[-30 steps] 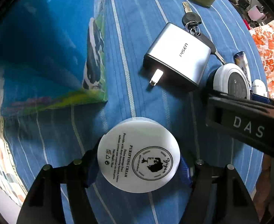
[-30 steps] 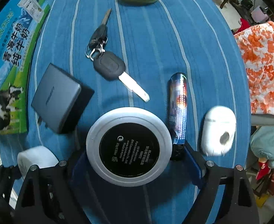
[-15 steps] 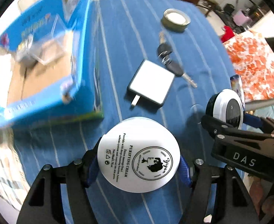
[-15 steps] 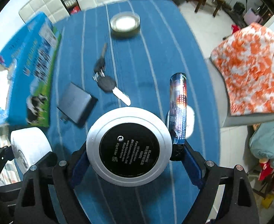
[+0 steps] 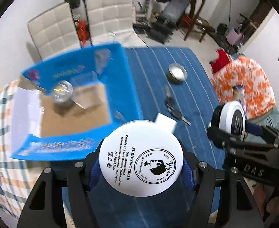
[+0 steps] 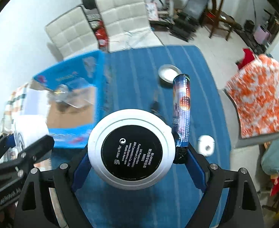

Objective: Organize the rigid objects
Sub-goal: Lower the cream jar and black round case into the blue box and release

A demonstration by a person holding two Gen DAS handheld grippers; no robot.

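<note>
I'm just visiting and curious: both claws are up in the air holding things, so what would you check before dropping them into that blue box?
1. Left gripper grips the white cream jar: ok.
2. Right gripper grips the round compact: ok.
3. Printed tube is pinched beside the compact and sticks out: not ok.
4. Blue box is open on top: ok.
5. Room left inside beside the items already there: ok.
6. Grippers stay apart from each other: cannot tell.
</note>
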